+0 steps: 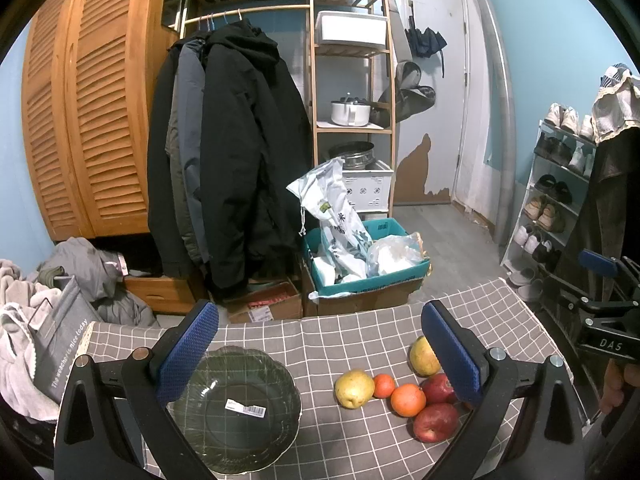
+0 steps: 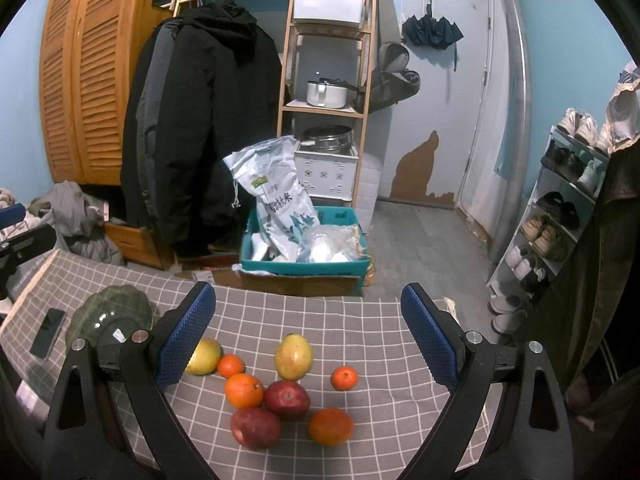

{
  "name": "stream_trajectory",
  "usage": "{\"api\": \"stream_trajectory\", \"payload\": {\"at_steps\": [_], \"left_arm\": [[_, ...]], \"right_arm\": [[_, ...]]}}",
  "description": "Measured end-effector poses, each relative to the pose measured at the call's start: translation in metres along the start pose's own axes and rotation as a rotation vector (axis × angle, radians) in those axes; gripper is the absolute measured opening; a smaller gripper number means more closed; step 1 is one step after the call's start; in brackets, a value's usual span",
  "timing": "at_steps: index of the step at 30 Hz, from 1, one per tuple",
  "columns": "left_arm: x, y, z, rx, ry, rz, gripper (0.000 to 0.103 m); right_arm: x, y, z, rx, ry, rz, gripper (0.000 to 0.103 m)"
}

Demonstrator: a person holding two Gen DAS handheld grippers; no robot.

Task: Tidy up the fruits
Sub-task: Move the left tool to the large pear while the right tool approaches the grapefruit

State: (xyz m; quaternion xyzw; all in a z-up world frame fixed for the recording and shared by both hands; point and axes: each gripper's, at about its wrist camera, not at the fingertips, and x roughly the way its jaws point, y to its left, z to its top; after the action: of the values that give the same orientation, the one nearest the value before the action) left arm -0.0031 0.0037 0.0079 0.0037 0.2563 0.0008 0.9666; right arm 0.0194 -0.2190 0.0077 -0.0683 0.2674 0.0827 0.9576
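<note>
A dark green glass plate (image 1: 236,432) lies empty on the checked tablecloth, under my open left gripper (image 1: 320,352). To its right sit a yellow pear (image 1: 354,388), a small orange (image 1: 384,385), a larger orange (image 1: 408,400) and two red apples (image 1: 435,422). My right gripper (image 2: 308,336) hangs open above the same pile: two red apples (image 2: 287,399), several oranges (image 2: 244,390), a mango (image 2: 293,356) and a pear (image 2: 205,357). The plate (image 2: 110,316) shows at the left there. Nothing is held.
A phone (image 2: 48,333) lies left of the plate. Beyond the table's far edge stand a teal box (image 1: 366,258) with bags, hanging coats (image 1: 228,160), a wooden shelf (image 1: 352,92) and a shoe rack (image 1: 560,200). A person's hand (image 1: 618,386) holds the right gripper.
</note>
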Motion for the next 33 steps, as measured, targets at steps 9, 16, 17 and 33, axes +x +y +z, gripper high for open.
{"api": "stream_trajectory", "payload": {"at_steps": [9, 16, 17, 33], "left_arm": [[-0.003, -0.005, -0.001, 0.003, 0.008, 0.002, 0.102], [0.005, -0.013, -0.012, 0.003, 0.052, -0.009, 0.102], [0.008, -0.015, -0.014, 0.004, 0.06, -0.009, 0.102], [0.064, -0.022, -0.032, 0.018, 0.227, -0.035, 0.102]], "right_arm": [[0.004, 0.001, 0.001, 0.008, 0.009, -0.001, 0.092], [0.012, -0.009, -0.006, 0.023, 0.042, 0.0, 0.092], [0.012, -0.01, -0.007, 0.026, 0.047, 0.0, 0.092], [0.052, -0.04, -0.042, 0.086, 0.216, 0.001, 0.092]]}}
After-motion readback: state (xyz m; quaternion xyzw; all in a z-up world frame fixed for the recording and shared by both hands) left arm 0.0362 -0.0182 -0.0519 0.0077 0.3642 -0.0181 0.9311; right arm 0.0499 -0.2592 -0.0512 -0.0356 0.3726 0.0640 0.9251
